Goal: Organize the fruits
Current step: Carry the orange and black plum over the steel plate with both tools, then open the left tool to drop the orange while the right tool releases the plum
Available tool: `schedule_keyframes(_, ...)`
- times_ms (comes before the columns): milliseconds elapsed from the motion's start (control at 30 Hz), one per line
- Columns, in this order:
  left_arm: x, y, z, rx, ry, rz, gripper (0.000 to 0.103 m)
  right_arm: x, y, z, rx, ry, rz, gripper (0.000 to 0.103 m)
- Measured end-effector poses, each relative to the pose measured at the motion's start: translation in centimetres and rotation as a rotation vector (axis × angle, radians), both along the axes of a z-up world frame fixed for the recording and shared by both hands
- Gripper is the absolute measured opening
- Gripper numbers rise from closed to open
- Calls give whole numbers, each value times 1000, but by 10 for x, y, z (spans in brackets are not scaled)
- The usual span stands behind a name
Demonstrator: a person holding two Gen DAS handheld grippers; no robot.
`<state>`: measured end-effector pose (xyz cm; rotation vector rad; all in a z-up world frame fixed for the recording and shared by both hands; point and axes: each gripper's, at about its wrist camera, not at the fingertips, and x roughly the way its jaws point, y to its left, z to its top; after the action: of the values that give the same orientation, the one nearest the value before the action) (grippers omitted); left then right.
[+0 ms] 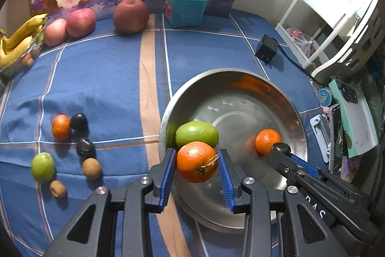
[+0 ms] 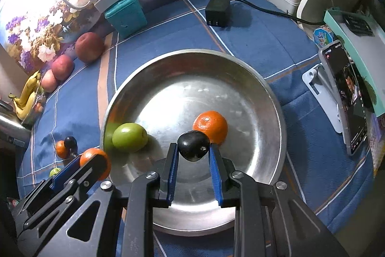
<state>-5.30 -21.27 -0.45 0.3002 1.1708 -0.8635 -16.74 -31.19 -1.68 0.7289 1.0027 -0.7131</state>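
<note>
1. The left claw is pointed steeply downward over the near-left rim of the steel bowl, and an orange mandarin is clamped between its blue pads.
2. The right claw is likewise angled down over the bowl's near side, clenched on a dark plum held above the bowl floor.
3. Inside the bowl, a green fruit is seen by the left wall and a second mandarin near the middle, just behind the held plum.
4. Only in the left wrist view is the loose group on the blue checked table shown in full: a small mandarin, two dark plums, a green fruit and two brown fruits.
5. Only in the right wrist view is a phone on a stand shown, to the right of the bowl.
</note>
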Motion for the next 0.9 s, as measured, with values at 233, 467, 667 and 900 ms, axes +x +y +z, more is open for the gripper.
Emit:
schedule_keyframes(233, 0, -2, -9, 20, 20, 4, 38, 0, -4, -11, 44, 9, 0, 27)
schedule_keyframes(467, 2, -1, -11, 26, 36, 7, 38, 1, -4, -17, 67, 25, 9, 27)
schedule_keyframes(667, 2, -1, -12, 31, 46, 8, 39, 3, -3, -20, 76, 36, 15, 27)
schedule_keyframes(900, 3, 0, -16, 45, 54, 13, 40, 8, -3, -26, 88, 53, 20, 27)
